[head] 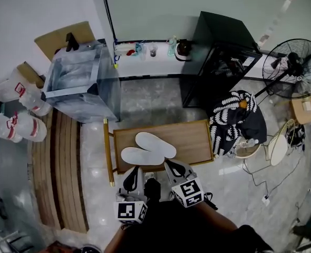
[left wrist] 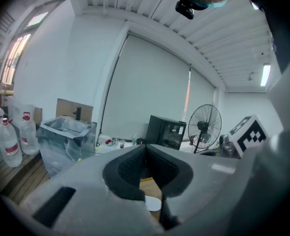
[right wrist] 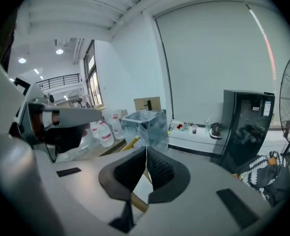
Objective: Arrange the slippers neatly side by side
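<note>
Holding left tongs and right tongs shut, empty, side by side. Facing two white slippers lying on the table just ahead of both tips, touching at an angle.

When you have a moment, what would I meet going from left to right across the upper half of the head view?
water bottles → clear plastic container → black cabinet → standing fan
</note>
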Action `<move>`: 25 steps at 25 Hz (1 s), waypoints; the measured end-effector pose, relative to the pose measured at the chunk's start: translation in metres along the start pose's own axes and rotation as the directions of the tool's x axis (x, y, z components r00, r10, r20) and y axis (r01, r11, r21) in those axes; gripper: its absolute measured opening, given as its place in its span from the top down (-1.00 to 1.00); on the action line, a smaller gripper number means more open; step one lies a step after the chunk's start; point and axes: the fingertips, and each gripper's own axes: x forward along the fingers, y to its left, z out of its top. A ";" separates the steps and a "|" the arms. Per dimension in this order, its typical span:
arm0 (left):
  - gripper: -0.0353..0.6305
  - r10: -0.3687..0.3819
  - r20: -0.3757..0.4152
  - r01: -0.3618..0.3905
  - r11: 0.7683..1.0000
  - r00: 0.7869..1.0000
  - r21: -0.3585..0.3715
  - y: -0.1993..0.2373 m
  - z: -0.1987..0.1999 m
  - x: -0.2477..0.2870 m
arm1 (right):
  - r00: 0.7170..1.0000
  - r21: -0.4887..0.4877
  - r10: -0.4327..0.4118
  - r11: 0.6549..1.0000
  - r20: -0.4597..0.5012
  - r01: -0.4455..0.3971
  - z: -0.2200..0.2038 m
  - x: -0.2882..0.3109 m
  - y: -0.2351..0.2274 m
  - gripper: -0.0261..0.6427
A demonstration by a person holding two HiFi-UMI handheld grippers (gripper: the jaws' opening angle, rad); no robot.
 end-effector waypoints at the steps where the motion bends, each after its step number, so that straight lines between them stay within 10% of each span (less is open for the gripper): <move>1: 0.84 -0.007 -0.006 0.007 1.000 1.000 0.003 0.008 -0.001 0.005 | 1.000 -0.012 -0.006 1.000 -0.018 0.005 -0.002 0.011 -0.002 0.88; 13: 0.84 -0.029 -0.042 0.028 0.999 0.999 -0.022 0.051 0.009 0.045 | 0.947 -0.111 0.036 0.991 -0.319 -0.075 -0.054 0.109 -0.018 0.87; 25: 0.84 0.010 -0.072 -0.013 0.999 0.997 -0.042 0.048 0.004 0.074 | 0.814 -0.272 0.032 0.934 -0.580 -0.231 -0.146 0.178 -0.055 0.61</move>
